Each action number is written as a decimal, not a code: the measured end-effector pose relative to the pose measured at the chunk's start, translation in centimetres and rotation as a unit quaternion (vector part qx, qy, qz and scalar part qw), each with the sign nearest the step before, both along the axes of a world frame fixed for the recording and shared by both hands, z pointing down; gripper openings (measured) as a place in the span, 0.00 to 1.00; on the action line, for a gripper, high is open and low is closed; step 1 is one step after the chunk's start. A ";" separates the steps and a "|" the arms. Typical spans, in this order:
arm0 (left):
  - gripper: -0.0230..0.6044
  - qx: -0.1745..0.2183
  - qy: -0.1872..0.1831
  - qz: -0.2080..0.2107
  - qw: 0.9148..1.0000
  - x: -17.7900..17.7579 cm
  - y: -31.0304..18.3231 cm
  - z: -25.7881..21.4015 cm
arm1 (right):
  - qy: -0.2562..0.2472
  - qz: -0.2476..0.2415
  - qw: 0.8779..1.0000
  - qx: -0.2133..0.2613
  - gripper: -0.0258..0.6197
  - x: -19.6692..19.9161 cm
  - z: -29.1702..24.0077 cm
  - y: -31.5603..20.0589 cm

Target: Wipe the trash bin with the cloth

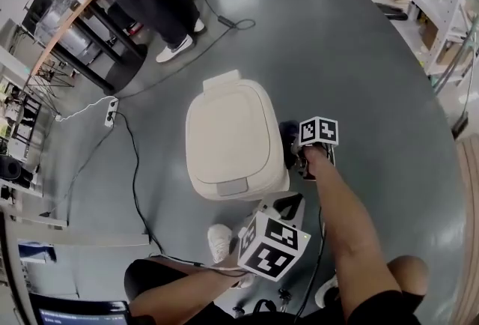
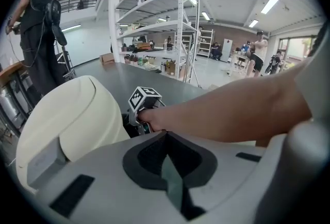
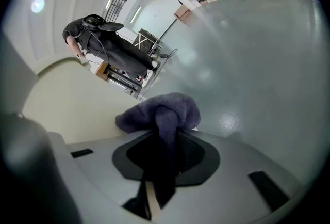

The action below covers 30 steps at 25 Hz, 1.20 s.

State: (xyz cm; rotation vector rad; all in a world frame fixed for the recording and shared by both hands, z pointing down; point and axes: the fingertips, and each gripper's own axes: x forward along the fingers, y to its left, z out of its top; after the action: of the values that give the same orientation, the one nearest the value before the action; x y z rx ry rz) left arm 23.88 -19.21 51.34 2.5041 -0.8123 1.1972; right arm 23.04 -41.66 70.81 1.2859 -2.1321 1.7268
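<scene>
Gripping cloth (image 3: 166, 110), right gripper (image 3: 161, 169) (apparently) touches trash bin (image 1: 230, 135).

Grey glossy floor (image 1: 359, 61), white metal shelving (image 2: 178, 21), ceiling strip lights (image 2: 271, 3), trailing cables (image 1: 135, 166).

A dark purple-grey cloth (image 3: 165, 112) is clamped between the closed jaws of the right gripper (image 3: 161, 174). Its bunched end is held against the cream wall of the trash bin (image 3: 67, 109). Glossy grey floor (image 3: 258, 63) is seen at right, and a person (image 3: 105, 45) in dark clothes beyond.
</scene>
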 end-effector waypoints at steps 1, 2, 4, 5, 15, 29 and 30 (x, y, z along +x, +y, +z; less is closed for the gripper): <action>0.03 -0.002 -0.005 0.006 1.000 0.1 0.2 0.4 | -0.001 0.002 1.000 -0.004 0.17 -0.1 0.9 0.1; 0.03 -0.004 -0.010 0.011 1.000 0.0 0.4 0.8 | 0.000 0.003 1.000 -0.008 0.17 -0.1 1.7 0.1; 0.03 -0.009 -0.018 0.013 1.000 -0.1 0.5 1.7 | 0.003 0.005 1.000 -0.015 0.17 -0.1 3.3 0.1; 0.03 -0.012 -0.022 0.013 1.000 -0.1 0.5 2.1 | 0.003 0.007 1.000 -0.017 0.17 -0.1 4.0 0.1; 0.03 -0.033 -0.040 0.003 0.999 -0.8 0.0 3.8 | 0.007 0.026 0.999 -0.036 0.17 -0.2 7.5 -0.2; 0.03 0.007 0.015 -0.023 1.000 -0.9 -2.0 -1.2 | 0.078 0.016 0.995 0.054 0.17 2.4 -1.8 1.1; 0.03 0.014 0.024 -0.028 0.999 -0.9 -2.2 -2.3 | 0.089 0.014 0.994 0.061 0.17 2.8 -3.1 1.9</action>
State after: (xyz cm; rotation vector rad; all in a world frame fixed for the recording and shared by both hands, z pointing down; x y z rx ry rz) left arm 23.01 -21.38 49.05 2.5049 -0.8848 1.1099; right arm 25.82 -39.75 67.71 1.4466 -2.1552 1.4489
